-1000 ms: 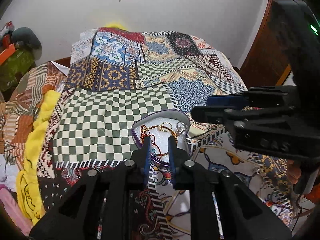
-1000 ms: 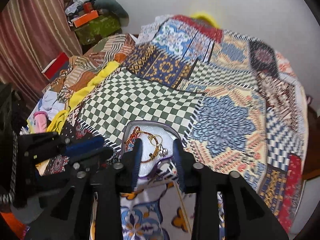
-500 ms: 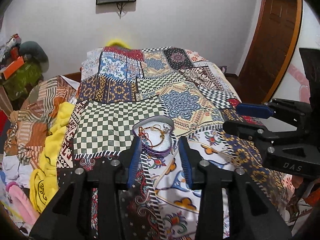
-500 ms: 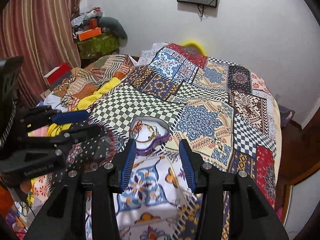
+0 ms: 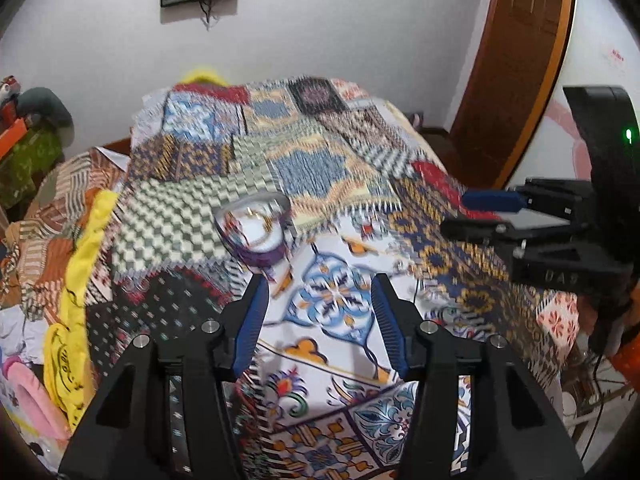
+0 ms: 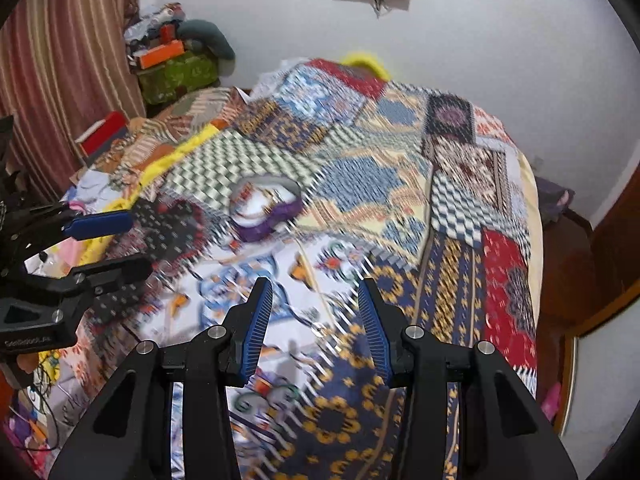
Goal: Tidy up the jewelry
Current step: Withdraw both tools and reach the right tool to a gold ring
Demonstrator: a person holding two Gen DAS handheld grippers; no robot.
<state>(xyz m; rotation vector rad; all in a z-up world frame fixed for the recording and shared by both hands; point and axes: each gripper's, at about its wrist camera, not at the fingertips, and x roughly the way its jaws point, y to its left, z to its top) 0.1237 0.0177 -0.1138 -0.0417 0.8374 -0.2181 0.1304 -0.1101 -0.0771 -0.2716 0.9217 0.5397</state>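
A purple heart-shaped jewelry box [image 5: 256, 232] lies open on the patchwork bedspread, with gold and red jewelry blurred inside; it also shows in the right wrist view [image 6: 264, 210]. My left gripper [image 5: 320, 316] is open and empty, well back from the box. My right gripper [image 6: 316, 312] is open and empty, also back from the box. Each gripper shows in the other's view, the right one at the right edge [image 5: 492, 212] and the left one at the left edge [image 6: 100, 240].
The patchwork bedspread [image 6: 400, 184] covers the bed. Yellow cloth [image 5: 80, 280] and piled clothes lie along the bed's left side. A wooden door [image 5: 520, 60] stands at the right. A green box with clutter [image 6: 176, 72] sits by the striped curtain.
Both grippers have pulled back and up from the jewelry box. Both have opened wider. The box stays on the bed with the jewelry in it.
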